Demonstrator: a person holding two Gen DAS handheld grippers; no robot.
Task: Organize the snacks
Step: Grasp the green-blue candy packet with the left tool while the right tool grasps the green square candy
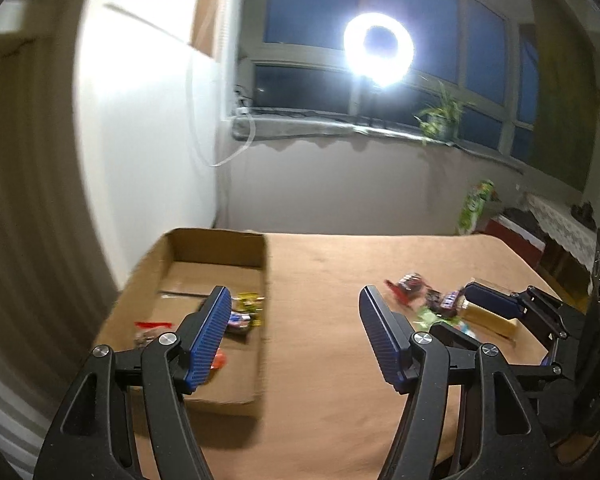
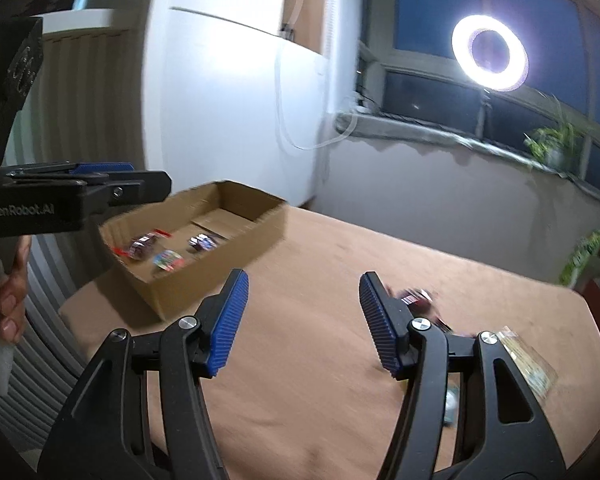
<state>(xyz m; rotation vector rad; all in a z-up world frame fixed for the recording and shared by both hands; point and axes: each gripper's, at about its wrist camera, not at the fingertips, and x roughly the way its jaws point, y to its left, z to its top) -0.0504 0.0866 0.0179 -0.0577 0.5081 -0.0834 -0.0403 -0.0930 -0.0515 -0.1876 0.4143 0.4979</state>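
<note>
Left fingers: the blue pads (image 1: 210,340) stand well apart with nothing between them – the left gripper (image 1: 296,338) is empty, hanging over the near right edge of the box.

Right fingers: same deal, the pads (image 2: 230,322) are spread wide around bare cloth, so the right gripper (image 2: 304,322) holds nothing. No earlier shot to compare, so that's all I can say.

Hand: at the left edge of the right wrist view a hand (image 2: 8,300) grips the handle of the left gripper, which juts out over the box's near end.

Table: covered in a tan cloth (image 1: 320,360), both grippers above it.

Box: an open cardboard box (image 1: 260,280) on the left part of the table – shallow, flaps gone or folded, can't tell which.

Snacks in box: a few small wrapped snacks (image 2: 168,258) lie on its floor, red, purple and multicoloured wrappers, too blurry to read.

Loose snacks: a little pile (image 1: 428,296) sits on the cloth to the right, well apart from the box, next to a clear pack (image 1: 490,318) with yellowish contents.

Further back: a grey sill with a potted plant (image 1: 440,118).

Farthest: a lit ring light (image 1: 378,48) in front of a dark window.
</note>
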